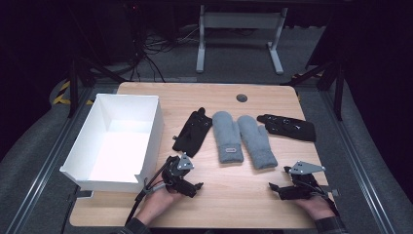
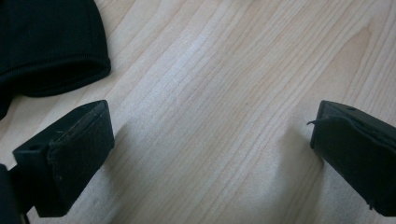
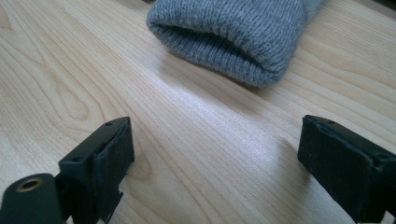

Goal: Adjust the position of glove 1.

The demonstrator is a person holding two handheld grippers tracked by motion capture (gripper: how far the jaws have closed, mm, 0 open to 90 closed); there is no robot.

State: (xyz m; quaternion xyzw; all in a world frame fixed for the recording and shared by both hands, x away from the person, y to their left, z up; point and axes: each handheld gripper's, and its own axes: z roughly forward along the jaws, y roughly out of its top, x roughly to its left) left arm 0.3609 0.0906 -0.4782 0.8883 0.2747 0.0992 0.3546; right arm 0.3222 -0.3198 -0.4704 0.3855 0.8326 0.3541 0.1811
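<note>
The desk point(image 1: 234, 195) was pale, smooth wood with visible grain; the grey mittens point(image 1: 242, 139) were ribbed knit wool, the black gloves point(image 1: 193, 131) matt cloth.

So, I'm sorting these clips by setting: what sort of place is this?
Probably a lab or test workspace: a wooden table set on floor rails, cables on grey carpet, dark surroundings, with gloves and mittens laid out beside a white box.

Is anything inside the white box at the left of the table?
In the high view the white box looks empty: its bright floor and far walls show nothing lying in it. The strip of floor just behind its near wall is hidden from the camera, so something small there cannot be ruled out.
</note>
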